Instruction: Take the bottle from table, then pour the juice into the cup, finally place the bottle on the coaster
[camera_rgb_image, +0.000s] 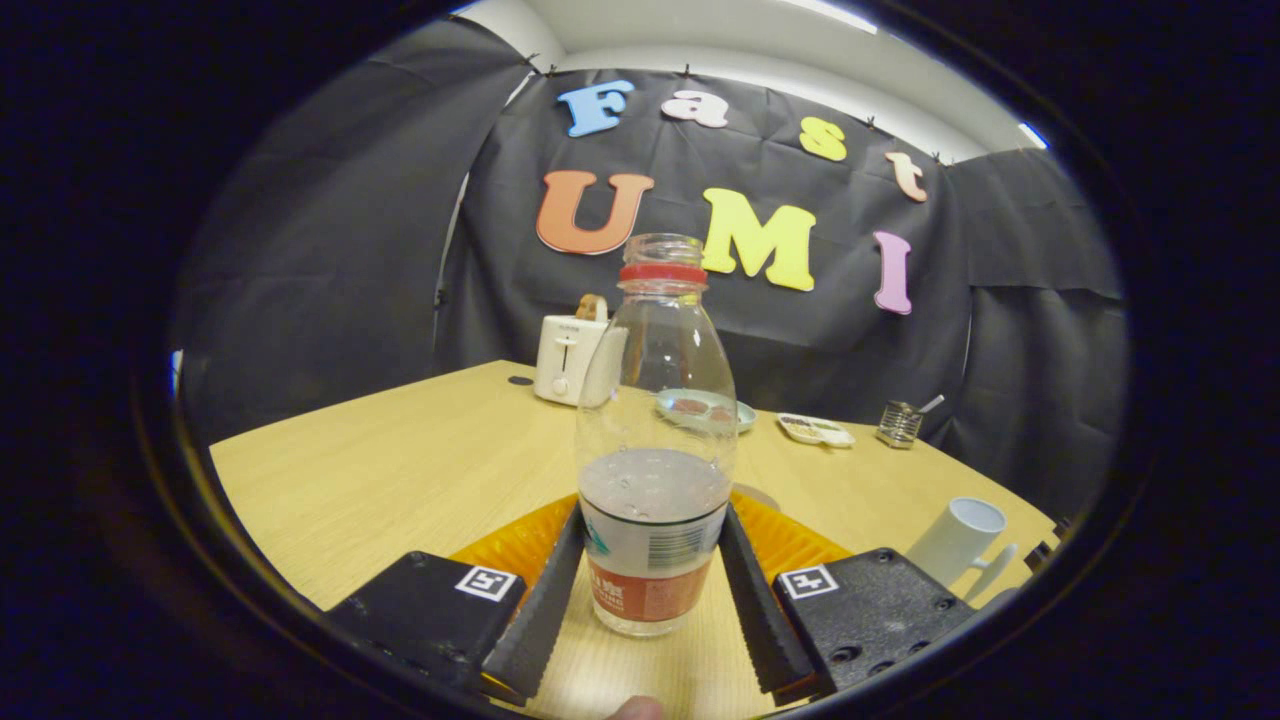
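A clear plastic bottle (655, 440) with a red neck ring, no cap and a little liquid low inside stands upright between my fingers. My gripper (652, 515) is shut on it, both fingers pressing its labelled lower part. An orange ridged coaster (510, 545) lies flat on the table just under and behind the fingers; I cannot tell whether the bottle's base touches anything. A white cup (955, 540) with a handle stands on the table (400, 470) to the right of the fingers.
Beyond the bottle stand a white toaster (568, 358), a plate (705, 408), a small white tray (815, 430) and a metal holder (898, 423) near the far edge. A person's fingertip (635, 708) shows just behind the fingers.
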